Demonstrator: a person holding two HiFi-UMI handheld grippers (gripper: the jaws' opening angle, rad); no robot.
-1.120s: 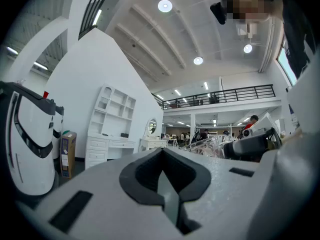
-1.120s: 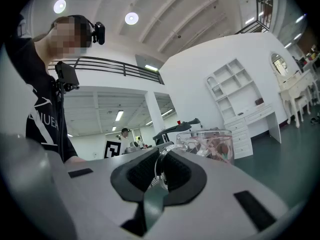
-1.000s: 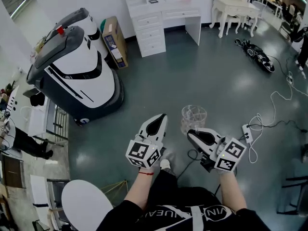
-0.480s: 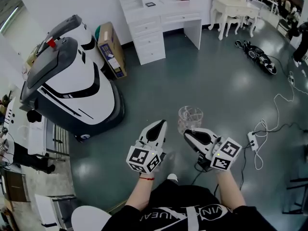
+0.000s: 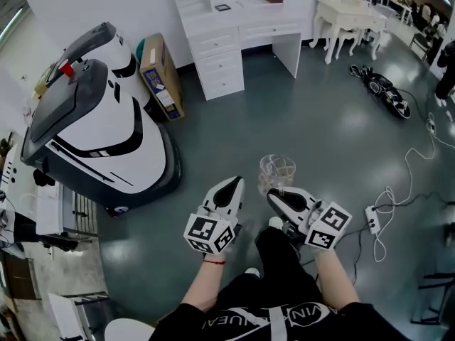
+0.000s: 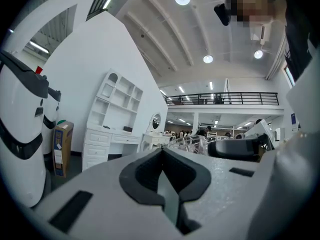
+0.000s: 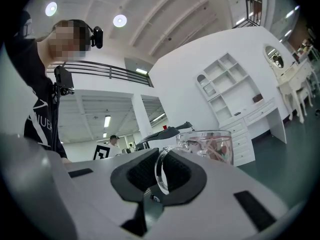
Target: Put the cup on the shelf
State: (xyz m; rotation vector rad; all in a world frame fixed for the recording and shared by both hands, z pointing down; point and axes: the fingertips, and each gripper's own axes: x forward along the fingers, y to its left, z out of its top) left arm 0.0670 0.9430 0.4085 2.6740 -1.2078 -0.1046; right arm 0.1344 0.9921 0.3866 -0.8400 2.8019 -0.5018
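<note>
left hand-held gripper (image 5: pixel 233 182): closed, empty | right hand-held gripper (image 5: pixel 276 195): clamped on glass cup (image 5: pixel 276 169) handle | shirt (image 5: pixel 284 320): "VIN"

Ahead of right gripper (image 5: pixel 274 195) the cup (image 5: pixel 276 170), left gripper (image 5: pixel 232 184) alongside, shelf unit (image 5: pixel 213 27) beyond, box (image 5: pixel 158 77) left of it.

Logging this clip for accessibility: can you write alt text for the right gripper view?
The right claw is shut on the handle of a clear glass cup, which sits upright just ahead of it. Beyond stands a white shelf unit; the person, in black, is at upper left.
</note>
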